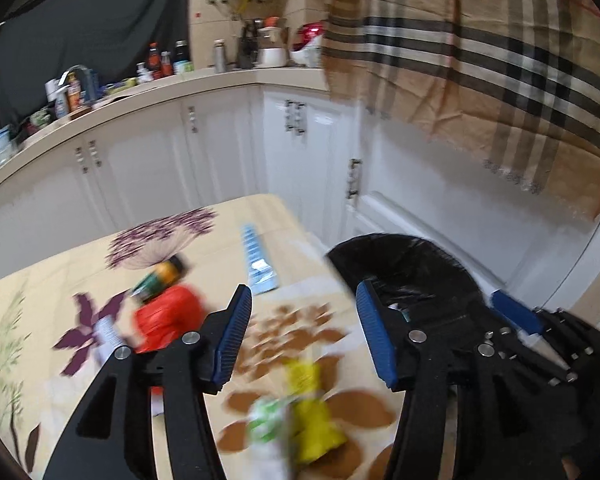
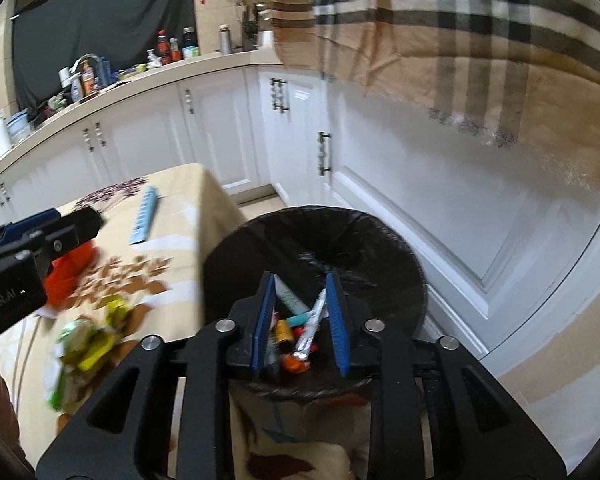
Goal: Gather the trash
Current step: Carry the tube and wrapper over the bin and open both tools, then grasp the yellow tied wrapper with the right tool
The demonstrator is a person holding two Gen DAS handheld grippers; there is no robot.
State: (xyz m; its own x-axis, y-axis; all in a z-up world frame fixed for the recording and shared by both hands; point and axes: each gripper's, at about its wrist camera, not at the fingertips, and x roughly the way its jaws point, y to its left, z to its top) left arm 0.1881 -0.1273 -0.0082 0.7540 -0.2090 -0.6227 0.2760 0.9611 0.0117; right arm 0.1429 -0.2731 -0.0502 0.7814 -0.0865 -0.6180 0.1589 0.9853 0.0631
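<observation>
your left gripper (image 1: 304,332), jaws wide and empty, hovers over the yellow wrapper (image 1: 314,412) on the bench (image 1: 28,308); it's light, crinkly: pinch its bunched middle. right gripper (image 2: 300,316), jaws partly open, is over the bin (image 2: 380,248).

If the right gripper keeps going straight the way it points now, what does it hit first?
Most likely the trash heap inside the black-lined bin: the open right gripper points down into its mouth, with nothing between its fingers. Depth is hard to judge.

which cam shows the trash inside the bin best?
Right wrist: it looks down into the black-lined bin, with tubes and wrappers visible between the open right hand-held gripper. Left wrist catches only the bin's rim, blurred.
</observation>
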